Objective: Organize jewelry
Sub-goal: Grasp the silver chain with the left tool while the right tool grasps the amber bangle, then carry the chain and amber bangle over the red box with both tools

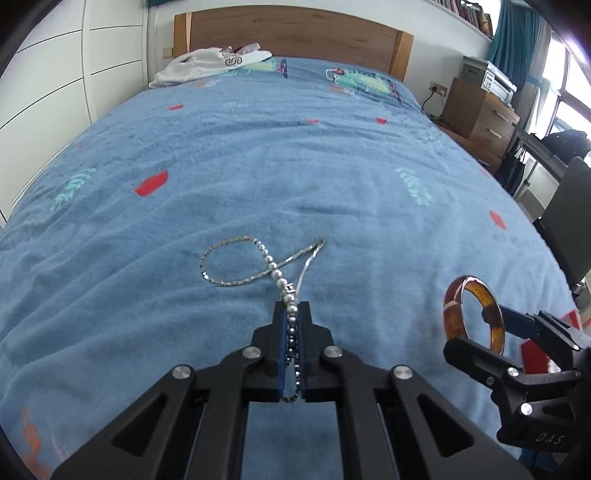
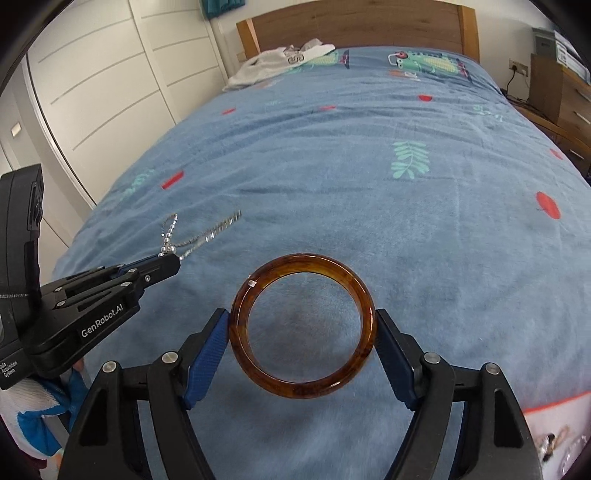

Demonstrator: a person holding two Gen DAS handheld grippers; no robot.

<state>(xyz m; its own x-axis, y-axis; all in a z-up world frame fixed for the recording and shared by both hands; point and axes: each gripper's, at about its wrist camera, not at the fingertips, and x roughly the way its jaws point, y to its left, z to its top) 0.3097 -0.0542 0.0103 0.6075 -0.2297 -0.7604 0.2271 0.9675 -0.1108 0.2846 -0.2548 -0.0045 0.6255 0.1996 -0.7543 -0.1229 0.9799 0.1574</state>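
My left gripper (image 1: 291, 308) is shut on a pearl and silver chain necklace (image 1: 275, 273); most of the chain lies looped on the blue bedspread (image 1: 295, 166) ahead of the fingertips. In the right wrist view the left gripper (image 2: 173, 264) is at the left with the necklace (image 2: 192, 236) trailing from it. My right gripper (image 2: 301, 325) is shut on an amber bangle (image 2: 303, 391), held by its two sides above the bed. The bangle (image 1: 495, 325) and right gripper (image 1: 476, 332) also show at the right in the left wrist view.
A white garment (image 1: 207, 64) lies near the wooden headboard (image 1: 295, 33). White wardrobe doors (image 2: 110, 74) stand left of the bed. A wooden drawer unit (image 1: 480, 110) and a dark chair (image 1: 569, 229) stand at the right. A tray with jewelry (image 2: 554, 443) shows at the lower right.
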